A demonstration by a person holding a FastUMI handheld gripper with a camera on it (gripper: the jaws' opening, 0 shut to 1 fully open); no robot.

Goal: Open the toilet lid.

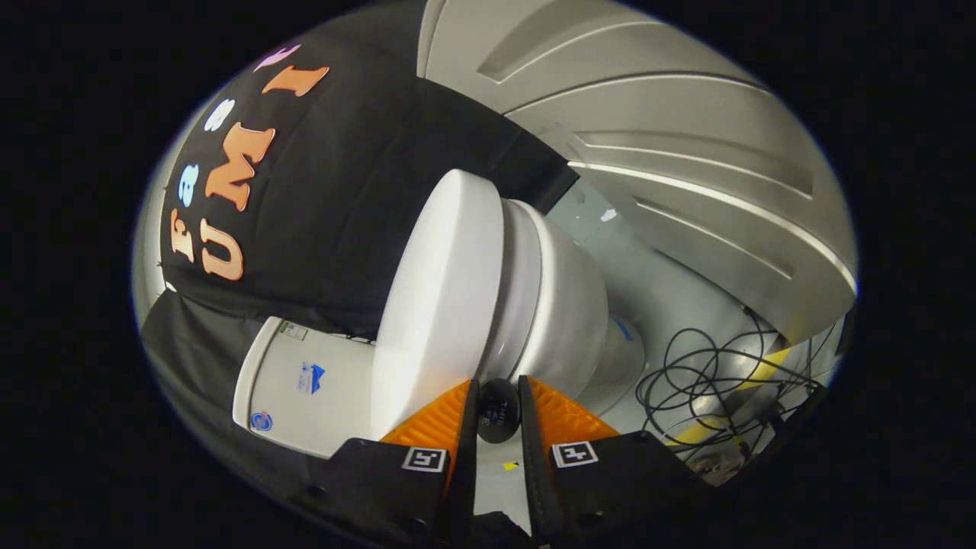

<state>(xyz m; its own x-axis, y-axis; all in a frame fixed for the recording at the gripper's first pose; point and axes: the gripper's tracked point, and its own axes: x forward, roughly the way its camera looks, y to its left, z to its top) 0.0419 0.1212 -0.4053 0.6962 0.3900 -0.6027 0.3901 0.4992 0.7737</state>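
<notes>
Pinching a small black knob (497, 412) at the smooth white plastic toilet lid's (438, 305) edge, your gripper (497, 402) sits bottom centre; tank (305, 381) stickers unreadable; tangled black cables (709, 374) lower right.

one toilet (549, 305) with one lid (442, 305) and one tank (305, 381), one tangle of black cables (709, 374), one gripper (497, 412) with two jaws nearly together.
</notes>
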